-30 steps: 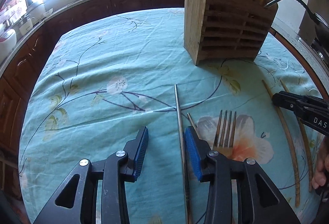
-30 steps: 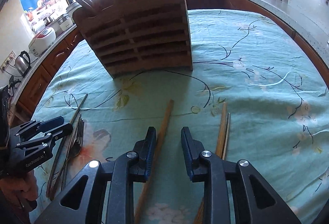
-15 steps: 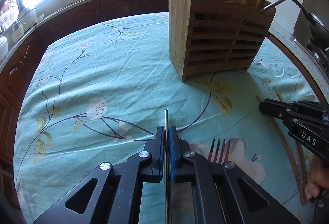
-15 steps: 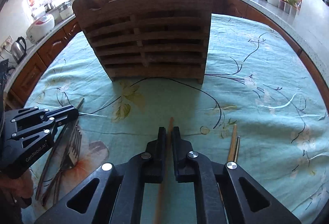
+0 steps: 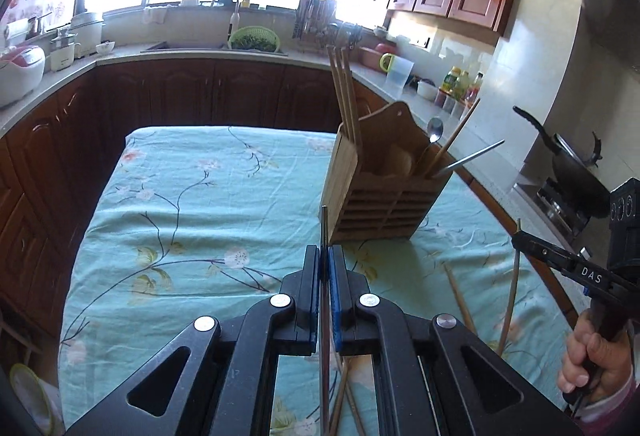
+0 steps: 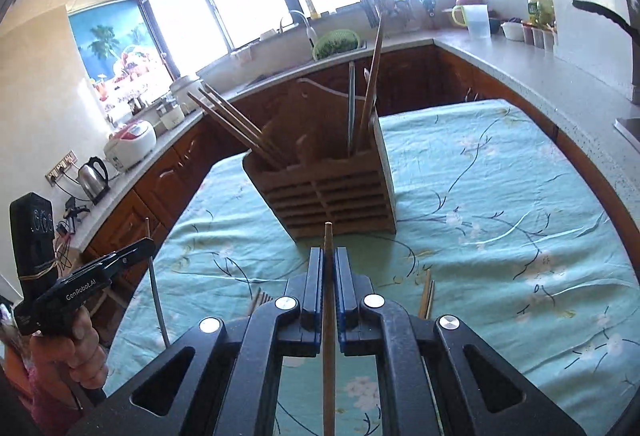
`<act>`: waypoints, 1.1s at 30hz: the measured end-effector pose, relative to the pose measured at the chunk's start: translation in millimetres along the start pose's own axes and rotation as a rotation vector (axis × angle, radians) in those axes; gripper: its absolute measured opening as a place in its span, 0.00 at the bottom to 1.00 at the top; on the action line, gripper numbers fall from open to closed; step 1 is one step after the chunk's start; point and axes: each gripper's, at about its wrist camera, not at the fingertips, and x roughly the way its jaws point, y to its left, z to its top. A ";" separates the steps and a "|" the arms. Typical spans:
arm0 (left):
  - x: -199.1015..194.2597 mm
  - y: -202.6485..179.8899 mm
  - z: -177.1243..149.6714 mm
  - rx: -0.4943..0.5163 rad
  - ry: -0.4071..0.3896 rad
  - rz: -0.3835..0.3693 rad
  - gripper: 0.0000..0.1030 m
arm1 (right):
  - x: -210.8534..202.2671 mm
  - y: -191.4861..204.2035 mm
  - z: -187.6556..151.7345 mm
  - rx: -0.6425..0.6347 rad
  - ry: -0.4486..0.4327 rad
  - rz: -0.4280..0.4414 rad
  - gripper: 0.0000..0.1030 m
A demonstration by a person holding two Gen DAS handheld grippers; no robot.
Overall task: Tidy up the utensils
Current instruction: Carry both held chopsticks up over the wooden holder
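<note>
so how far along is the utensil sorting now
Done: several chopsticks and a spoon already stand in the wooden holder. In hand: left gripper clamps a metal chopstick, right gripper a wooden chopstick. Left: loose chopsticks on the tablecloth.

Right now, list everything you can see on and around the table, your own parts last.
Utensil holder: one, wooden, standing on the table, chopsticks and a spoon inside.
Tablecloth: one, teal with flowers, covering the table.
Loose chopsticks: a few, wooden, lying on the cloth.
Fork: one, metal, on the cloth, mostly hidden.
Metal chopstick: one, silver, in the left tool.
Wooden chopstick: one, tan, in the right tool.
Left tool: black, shut.
Right tool: black, shut.
</note>
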 end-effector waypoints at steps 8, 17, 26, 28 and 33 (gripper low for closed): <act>-57.5 -7.0 -0.6 0.009 -0.091 -0.024 0.03 | -46.1 4.5 25.6 -0.005 -0.131 0.017 0.05; -68.2 -12.2 6.3 0.016 -0.146 -0.031 0.03 | -52.8 3.9 36.0 -0.006 -0.169 0.016 0.05; -56.7 -18.1 24.3 0.033 -0.187 -0.047 0.03 | -55.9 3.8 49.4 -0.008 -0.209 0.019 0.05; -52.9 -22.5 30.0 0.044 -0.199 -0.047 0.03 | -58.0 5.1 55.6 -0.008 -0.229 0.019 0.05; -44.7 -29.7 47.6 0.064 -0.245 -0.061 0.03 | -70.5 8.1 80.2 -0.004 -0.321 0.018 0.05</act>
